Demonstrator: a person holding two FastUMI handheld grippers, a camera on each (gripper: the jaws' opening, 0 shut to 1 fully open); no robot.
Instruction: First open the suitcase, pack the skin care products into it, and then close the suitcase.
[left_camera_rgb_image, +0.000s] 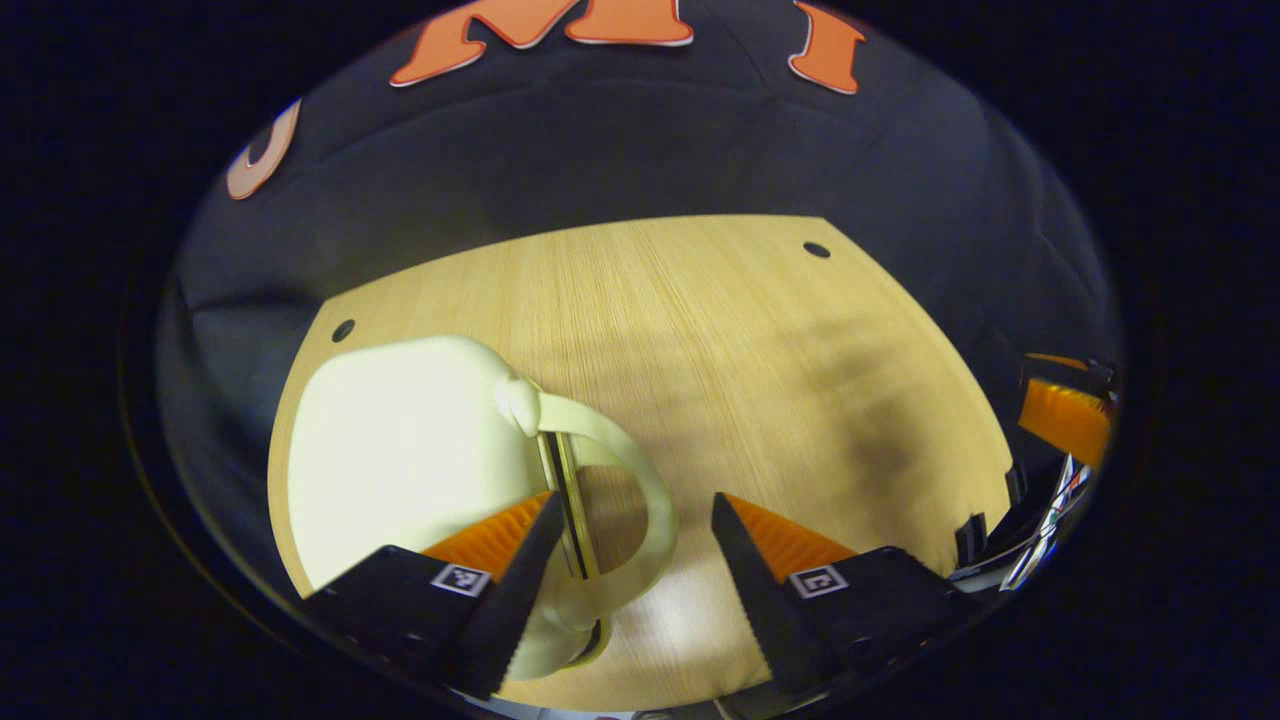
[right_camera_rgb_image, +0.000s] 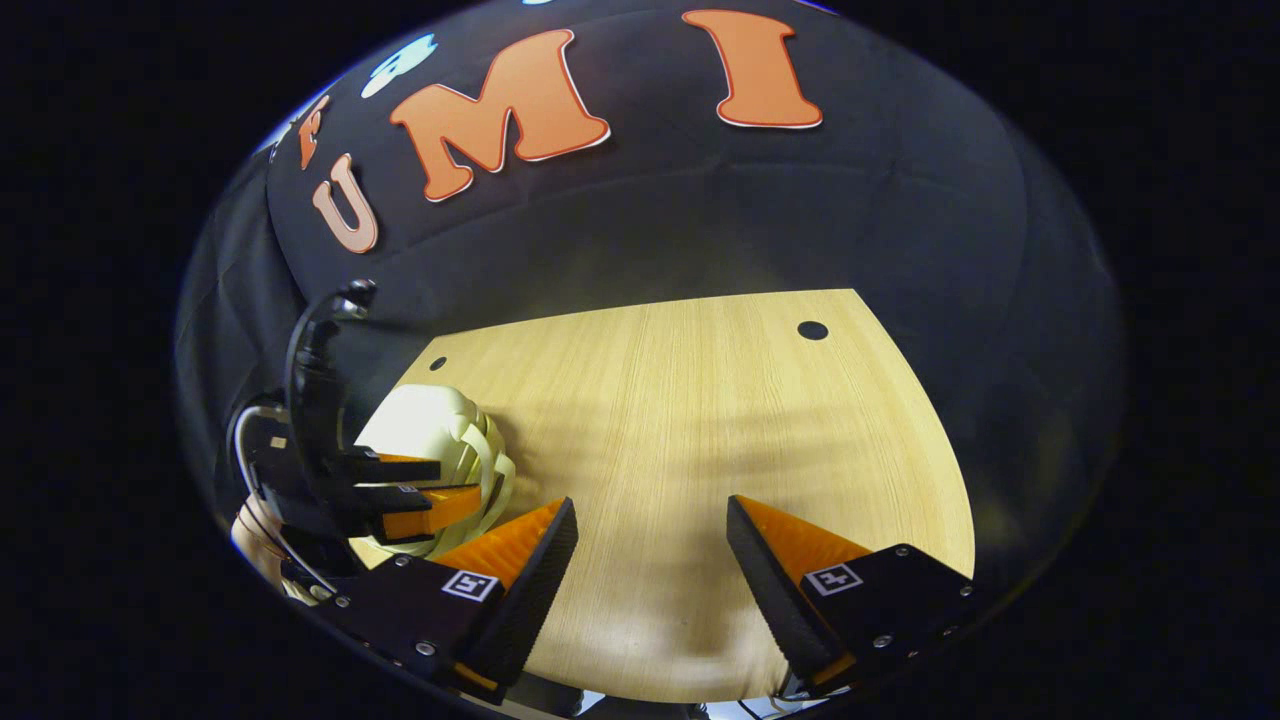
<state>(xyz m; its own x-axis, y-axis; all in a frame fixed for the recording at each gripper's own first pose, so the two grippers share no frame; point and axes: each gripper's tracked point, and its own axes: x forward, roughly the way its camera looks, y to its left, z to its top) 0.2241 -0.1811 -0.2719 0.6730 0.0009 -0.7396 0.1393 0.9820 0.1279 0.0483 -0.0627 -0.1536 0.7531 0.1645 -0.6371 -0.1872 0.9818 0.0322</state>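
Observation:
A small cream suitcase (left_camera_rgb_image: 400, 450) lies shut on the wooden table (left_camera_rgb_image: 750, 330) at the lower left of the left gripper view. Its curved handle (left_camera_rgb_image: 655, 500) loops out to the right, beside a dark seam with gold trim. My left gripper (left_camera_rgb_image: 636, 505) is open, and the handle's loop sits between its fingers without being pressed. The right gripper view shows the suitcase (right_camera_rgb_image: 430, 425) at the left, with the left gripper (right_camera_rgb_image: 440, 487) at its near side. My right gripper (right_camera_rgb_image: 650, 515) is open over bare wood to the right of the case, holding nothing.
The table (right_camera_rgb_image: 700, 420) is light wood with small round holes (right_camera_rgb_image: 812, 329) near its far corners. Black cloth hangs behind and around it. One of the right gripper's fingers (left_camera_rgb_image: 1065, 420) and some cables show at the right edge of the left gripper view.

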